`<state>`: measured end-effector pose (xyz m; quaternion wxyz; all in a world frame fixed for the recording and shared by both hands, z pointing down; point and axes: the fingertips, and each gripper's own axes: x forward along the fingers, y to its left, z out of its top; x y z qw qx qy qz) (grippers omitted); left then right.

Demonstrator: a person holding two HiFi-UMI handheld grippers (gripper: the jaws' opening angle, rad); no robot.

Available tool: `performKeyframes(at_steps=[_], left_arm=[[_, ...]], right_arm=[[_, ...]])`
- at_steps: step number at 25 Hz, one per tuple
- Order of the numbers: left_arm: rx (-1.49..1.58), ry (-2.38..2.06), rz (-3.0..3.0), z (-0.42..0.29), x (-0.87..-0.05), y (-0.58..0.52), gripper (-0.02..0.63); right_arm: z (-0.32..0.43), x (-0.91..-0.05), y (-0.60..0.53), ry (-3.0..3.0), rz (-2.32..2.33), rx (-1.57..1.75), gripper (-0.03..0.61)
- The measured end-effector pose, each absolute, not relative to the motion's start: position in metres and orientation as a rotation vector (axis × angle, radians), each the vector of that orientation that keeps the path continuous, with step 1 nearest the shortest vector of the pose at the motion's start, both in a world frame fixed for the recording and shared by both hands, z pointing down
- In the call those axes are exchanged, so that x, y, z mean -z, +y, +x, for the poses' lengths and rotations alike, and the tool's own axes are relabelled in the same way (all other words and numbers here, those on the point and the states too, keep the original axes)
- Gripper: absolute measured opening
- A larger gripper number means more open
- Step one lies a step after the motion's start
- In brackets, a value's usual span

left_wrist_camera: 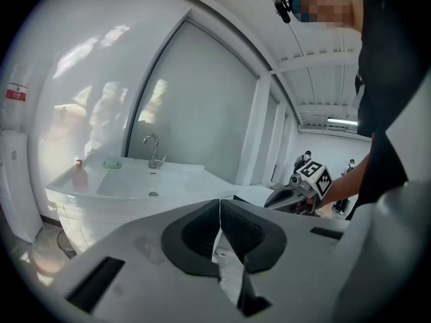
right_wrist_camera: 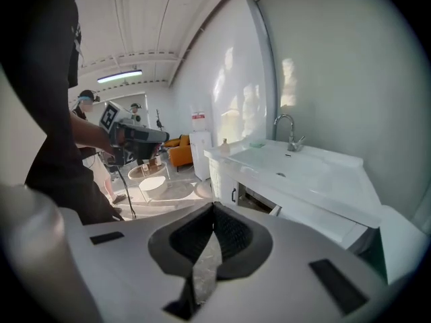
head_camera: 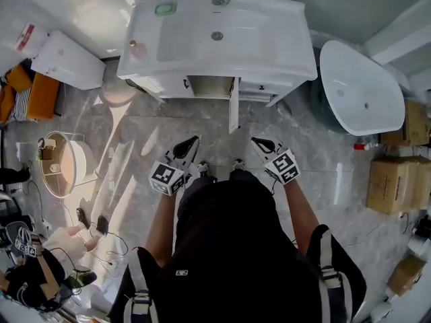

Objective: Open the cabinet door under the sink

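The white sink cabinet (head_camera: pixel 222 39) stands ahead of me. Its middle door (head_camera: pixel 234 106) is swung out toward me, edge-on, and leaves a dark opening (head_camera: pixel 209 86); the right gripper view shows that opening (right_wrist_camera: pixel 254 202) too. Both grippers hang in the air in front of the cabinet, apart from it. My left gripper (head_camera: pixel 190 145) is shut with nothing between its pads, and so is my right gripper (head_camera: pixel 258 142). The left gripper's jaws (left_wrist_camera: pixel 219 204) meet at their tips before the basin (left_wrist_camera: pixel 135 180). The right gripper's jaws (right_wrist_camera: pixel 214 208) are pressed together as well.
A white bathtub (head_camera: pixel 360 89) stands right of the cabinet, with cardboard boxes (head_camera: pixel 397 180) beyond it. At the left are a white unit (head_camera: pixel 67 59), an orange seat (head_camera: pixel 37 94) and a round white stand (head_camera: pixel 64 163). A soap bottle (head_camera: pixel 135 46) and a green dish (head_camera: pixel 165 9) sit on the sink top.
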<state>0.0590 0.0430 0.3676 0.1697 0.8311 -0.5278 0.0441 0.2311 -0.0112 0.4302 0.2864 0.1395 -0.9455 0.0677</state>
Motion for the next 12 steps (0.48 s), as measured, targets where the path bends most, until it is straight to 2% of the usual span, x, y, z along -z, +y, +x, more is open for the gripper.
performKeyframes(at_steps=[12], left_arm=[[-0.151,-1.334,2.507,0.018,-0.367,0.047,0.015]], right_arm=[[0.195,-0.402,-0.010,-2.509,0.678,-0.130,0.060]])
